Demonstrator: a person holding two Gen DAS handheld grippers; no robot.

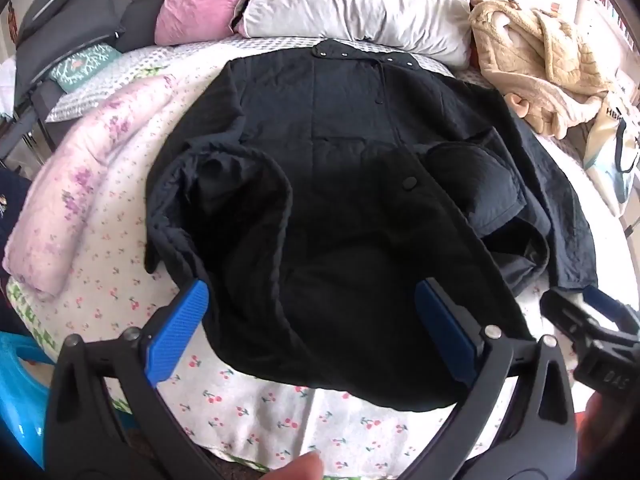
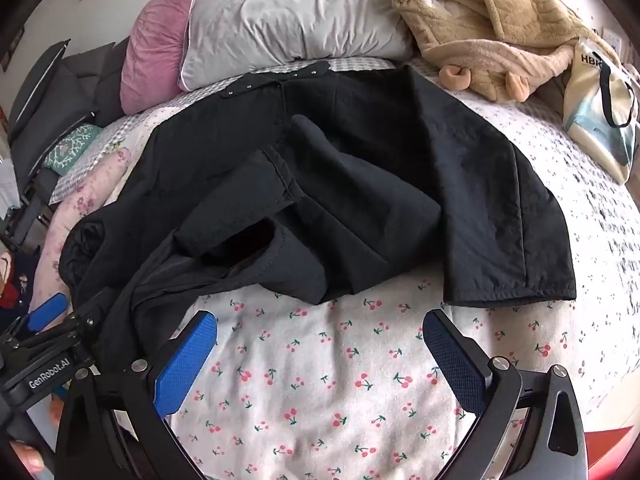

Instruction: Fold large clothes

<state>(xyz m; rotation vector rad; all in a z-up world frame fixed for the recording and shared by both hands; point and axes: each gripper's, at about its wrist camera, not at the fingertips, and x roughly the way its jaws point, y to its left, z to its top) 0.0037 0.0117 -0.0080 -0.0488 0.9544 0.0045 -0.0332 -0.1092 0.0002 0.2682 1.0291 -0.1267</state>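
Observation:
A large black quilted coat (image 1: 340, 168) lies spread on the cherry-print bed sheet (image 1: 248, 408), collar with snap studs at the far end, sleeves folded loosely over the body. My left gripper (image 1: 312, 292) is open wide over the coat's near hem, and dark cloth lies between its blue pads (image 1: 178, 332) without being pinched. In the right wrist view the coat (image 2: 380, 184) sits ahead, rumpled at its near left. My right gripper (image 2: 320, 320) stands open over bare sheet (image 2: 320, 400), just short of the hem. Each gripper shows at the edge of the other's view: right (image 1: 580, 304), left (image 2: 60, 316).
A grey pillow (image 1: 360, 4) and a pink cushion (image 1: 192, 4) lie at the bed's head. A beige fleece robe (image 2: 500, 32) and a tote bag (image 2: 600, 120) sit at the far right. A folded pink floral quilt (image 1: 80, 184) lines the left side. A blue plastic object (image 1: 16, 392) stands off the bed.

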